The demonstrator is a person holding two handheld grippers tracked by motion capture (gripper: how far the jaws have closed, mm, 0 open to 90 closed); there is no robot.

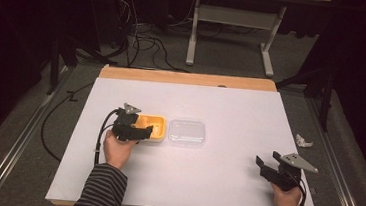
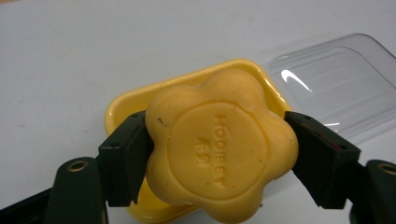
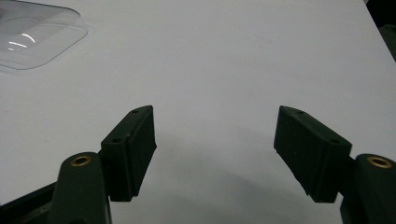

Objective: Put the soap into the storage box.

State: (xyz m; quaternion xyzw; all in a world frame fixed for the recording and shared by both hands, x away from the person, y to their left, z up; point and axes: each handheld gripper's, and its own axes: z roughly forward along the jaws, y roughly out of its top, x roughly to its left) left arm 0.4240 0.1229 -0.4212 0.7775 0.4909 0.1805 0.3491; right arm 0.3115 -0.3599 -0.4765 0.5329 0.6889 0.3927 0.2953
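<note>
High view, left to right: my left gripper (image 1: 141,131) pinches one flower-shaped yellow soap (image 2: 219,144) over one yellow dish (image 1: 154,130), maybe just lifted off it; one clear lid (image 1: 187,132) just beside; my right gripper (image 1: 267,165) idle, jaws spread, well apart.

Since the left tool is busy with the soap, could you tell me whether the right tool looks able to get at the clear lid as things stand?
Probably yes. The right tool is open and holds nothing, and bare white table lies between it and the clear lid. The left tool grips the soap over the yellow dish beside the lid, not over it.
</note>
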